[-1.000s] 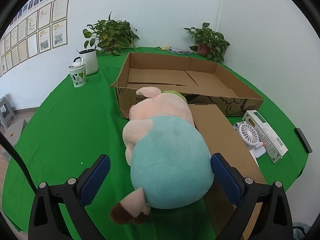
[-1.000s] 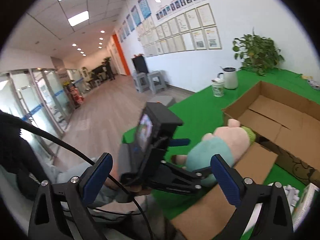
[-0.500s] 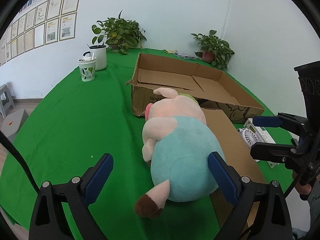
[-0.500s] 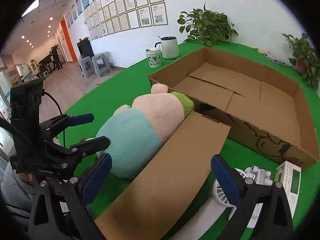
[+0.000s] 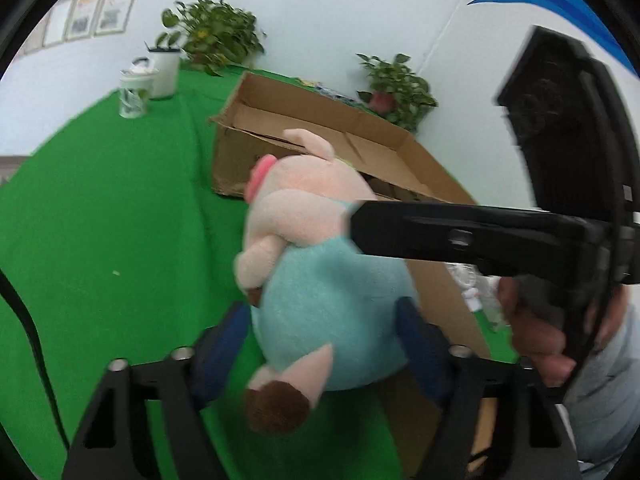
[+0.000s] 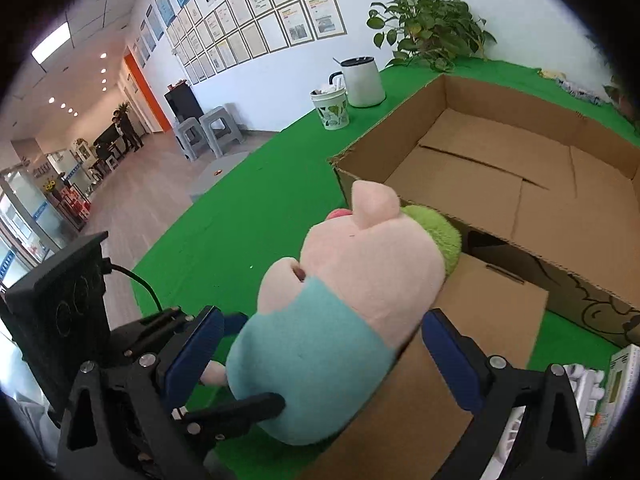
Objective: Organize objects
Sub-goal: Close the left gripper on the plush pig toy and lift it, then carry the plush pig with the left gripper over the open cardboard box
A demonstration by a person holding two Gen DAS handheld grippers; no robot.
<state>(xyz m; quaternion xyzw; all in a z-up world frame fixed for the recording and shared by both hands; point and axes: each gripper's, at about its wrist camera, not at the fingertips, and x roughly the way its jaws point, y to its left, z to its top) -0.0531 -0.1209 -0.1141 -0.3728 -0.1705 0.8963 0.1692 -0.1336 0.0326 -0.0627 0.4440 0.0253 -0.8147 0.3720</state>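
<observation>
Green felt covers the table (image 6: 248,216), w/ a white wall of framed papers (image 6: 256,24) behind and a corridor off to one side.

Left gripper (image 5: 326,344): jaws have just been closing and its blue pads now press both flanks of the plush pig (image 5: 320,292) at the teal belly, so it's clamped on the toy. Pig lies on the felt, rump and brown hoof toward the cam, pink head pointing at the cardboard box (image 5: 320,140), partly resting on the box's folded-down flap (image 6: 480,320).

Right gripper (image 6: 320,344): jaws wide, straddling the pig's upper body, but the pads don't show contact – right pad sits just beside the flap edge, left pad clear of the fabric. In the left wrist view its black finger crosses in front of the pig's shoulder, blocking part of the box; a hand (image 5: 536,336) and grey sleeve hold it.

Outward: box is open-topped, nothing in it but its bottom flaps. Right of the flap, a small white fan (image 6: 580,384) and a green-white carton (image 6: 616,384), just beside each other. Far side of the table: patterned cup (image 6: 332,110) touching or nearly touching a white jug (image 6: 364,82), then a leafy pot plant (image 6: 424,32); second plant (image 5: 396,92) at the far corner. Grey stools (image 6: 208,132) stand on the wood floor past the table edge
</observation>
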